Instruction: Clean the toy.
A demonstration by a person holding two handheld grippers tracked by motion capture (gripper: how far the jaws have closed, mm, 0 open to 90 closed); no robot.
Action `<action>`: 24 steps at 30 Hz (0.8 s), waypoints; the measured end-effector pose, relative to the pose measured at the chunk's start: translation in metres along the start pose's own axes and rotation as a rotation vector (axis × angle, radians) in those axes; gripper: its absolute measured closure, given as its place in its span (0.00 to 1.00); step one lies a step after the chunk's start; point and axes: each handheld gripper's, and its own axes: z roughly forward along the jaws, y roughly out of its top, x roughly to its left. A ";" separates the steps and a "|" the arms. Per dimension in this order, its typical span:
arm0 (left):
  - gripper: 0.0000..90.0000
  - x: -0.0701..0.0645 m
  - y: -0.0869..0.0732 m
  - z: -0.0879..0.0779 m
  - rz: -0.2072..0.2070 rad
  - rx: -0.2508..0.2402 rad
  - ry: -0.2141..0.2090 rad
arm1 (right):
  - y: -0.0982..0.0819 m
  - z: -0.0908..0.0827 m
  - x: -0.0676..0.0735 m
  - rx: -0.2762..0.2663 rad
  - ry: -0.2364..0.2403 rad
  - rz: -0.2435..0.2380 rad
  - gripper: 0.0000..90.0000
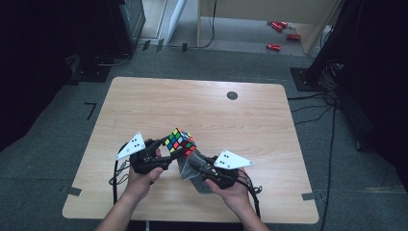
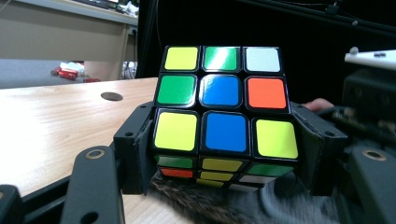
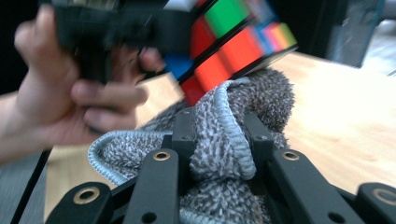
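Grey terry cloth (image 3: 219, 140) bunched between the right gripper's (image 1: 199, 166) jaws, clamped tight, top fold pressed up against the underside of the cube (image 2: 224, 116); cloth also seen in the high view (image 1: 190, 174), draped down from the cube to the table (image 1: 144, 106).

Cube raised off the wood, near the front middle of the table, tilted on a corner in the high view (image 1: 179, 142); left gripper (image 2: 224, 140) clamped on its lowest layer, one jaw on each side, faces scrambled: yellow, green, white, blue, orange up front.

Left hand (image 3: 60, 93) wrapped round its gripper, blurred in the right gripper view; right hand (image 1: 231, 190) low at the table's near edge.

Step in hand, by judgement: wiping the cube, cloth working the bottom face while the left holds it steady.

Next move, likely: rub along that face, then turn the cube to offer a fresh side; calls for firm left grip so the layers do not twist, and cloth kept bunched, not slipping from the jaws; sides under the left pads unreachable without regripping.
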 end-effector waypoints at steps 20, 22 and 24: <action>0.38 0.002 -0.002 0.002 -0.015 0.026 0.006 | 0.002 0.000 0.007 0.041 -0.029 -0.105 0.79; 0.38 0.005 -0.001 0.000 -0.020 0.025 0.020 | 0.002 0.005 0.013 0.078 0.019 -0.124 0.79; 0.38 0.007 -0.001 -0.002 -0.027 0.023 0.031 | 0.001 0.007 0.014 0.107 0.047 -0.148 0.79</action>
